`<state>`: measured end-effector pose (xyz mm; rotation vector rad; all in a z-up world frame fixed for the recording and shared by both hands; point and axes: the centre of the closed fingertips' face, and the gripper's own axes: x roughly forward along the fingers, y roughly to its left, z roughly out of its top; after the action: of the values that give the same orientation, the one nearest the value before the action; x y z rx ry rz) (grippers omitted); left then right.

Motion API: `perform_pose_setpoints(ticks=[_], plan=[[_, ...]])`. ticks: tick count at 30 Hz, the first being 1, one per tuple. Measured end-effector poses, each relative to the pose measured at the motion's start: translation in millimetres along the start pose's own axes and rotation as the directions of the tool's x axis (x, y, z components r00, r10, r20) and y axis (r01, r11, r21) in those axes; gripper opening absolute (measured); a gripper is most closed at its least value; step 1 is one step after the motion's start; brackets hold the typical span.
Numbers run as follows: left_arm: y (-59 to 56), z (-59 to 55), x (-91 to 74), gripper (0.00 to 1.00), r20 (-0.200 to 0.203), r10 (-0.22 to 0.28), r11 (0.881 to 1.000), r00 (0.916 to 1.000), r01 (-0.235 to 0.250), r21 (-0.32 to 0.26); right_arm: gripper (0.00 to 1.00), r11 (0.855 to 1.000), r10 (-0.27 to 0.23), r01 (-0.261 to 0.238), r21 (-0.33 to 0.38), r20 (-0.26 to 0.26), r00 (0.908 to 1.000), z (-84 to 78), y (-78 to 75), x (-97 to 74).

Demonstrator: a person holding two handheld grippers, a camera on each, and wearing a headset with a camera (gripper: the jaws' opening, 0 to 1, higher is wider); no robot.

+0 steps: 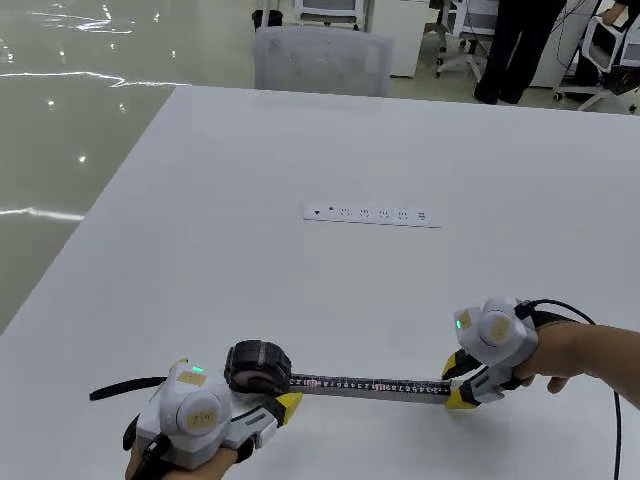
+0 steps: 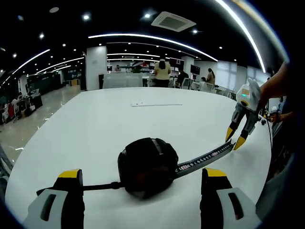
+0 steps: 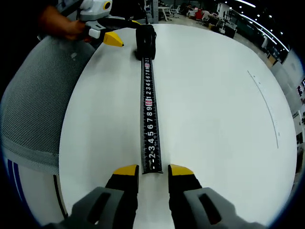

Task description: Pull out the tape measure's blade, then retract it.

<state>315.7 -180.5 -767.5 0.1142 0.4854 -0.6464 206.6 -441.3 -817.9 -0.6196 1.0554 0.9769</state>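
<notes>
A black tape measure case [image 1: 258, 366] [image 2: 147, 164] [image 3: 145, 40] lies on the white table [image 1: 350, 150] near the front edge. Its blade [image 1: 370, 385] [image 2: 205, 157] [image 3: 150, 114] runs flat to the right, numbers up. My left gripper [image 1: 262, 388] [image 2: 143, 174] is open wide, its yellow tips either side of the case and apart from it. A black strap [image 1: 120, 388] trails left from the case. My right gripper [image 1: 456, 384] [image 3: 153, 170] stands narrowly open at the blade's end, a tip on each side with a thin gap showing.
A white power strip [image 1: 372, 214] [image 2: 156, 104] lies mid-table. A grey mesh chair [image 1: 320, 60] stands at the far edge, and another chair back [image 3: 38, 95] is close on my near side. People stand in the background.
</notes>
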Motion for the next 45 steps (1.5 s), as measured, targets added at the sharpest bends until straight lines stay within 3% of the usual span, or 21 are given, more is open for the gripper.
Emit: perform_pose_setpoints(ticks=[7,13,17,22,26,28,32,41,45], plan=[[-3.0,-5.3,0.7,1.0,-0.023,-0.004,1.0,0.9997,0.004,0.013,0.15,1.0,-0.012,0.012,-0.02,-0.011,0.9999,1.6,-1.3,4.1],[-7.3,-1.2,0.3,1.0,-0.011,-0.01,1.0,0.9999,0.01,-0.005,0.15,1.0,-0.018,0.018,0.011,-0.018,0.9997,1.2,-1.6,4.4],[-6.8,-0.8,2.5,0.99,-0.013,-0.006,1.0,0.9999,0.006,-0.031,0.14,0.998,-0.047,0.048,0.028,-0.047,0.9978,2.4,0.4,6.0],[-2.9,8.6,13.3,0.95,-0.008,0.009,0.998,0.9999,-0.01,-0.06,0.14,0.998,-0.055,0.057,0.031,-0.066,0.9963,1.9,-0.8,5.8],[-3.3,4.8,19.9,0.89,-0.042,0.022,0.996,0.9989,-0.025,-0.087,0.14,0.996,-0.066,0.069,0.048,-0.07,0.9954,0.9,-1.5,6.3],[-5.2,-0.5,22.0,0.87,-0.068,0.018,0.991,0.9975,-0.026,-0.131,0.14,0.995,-0.067,0.072,0.065,-0.075,0.9949,0.8,-2.6,6.9],[-7.3,-2.1,26.7,0.85,-0.083,0.025,0.989,0.9962,-0.037,-0.145,0.14,0.995,-0.069,0.075,0.062,-0.09,0.9936,0.7,-2.1,7.1],[-16.9,5.2,37.2,0.74,-0.118,0.029,0.977,0.9925,-0.053,-0.204,0.14,0.995,-0.058,0.065,0.072,-0.096,0.9937,0.1,-2.1,6.7],[-12.2,4.6,38.1,0.74,-0.128,0.061,0.969,0.9899,-0.089,-0.232,0.14,0.995,-0.057,0.065,0.073,-0.101,0.9932,0.5,-1.3,5.9]])
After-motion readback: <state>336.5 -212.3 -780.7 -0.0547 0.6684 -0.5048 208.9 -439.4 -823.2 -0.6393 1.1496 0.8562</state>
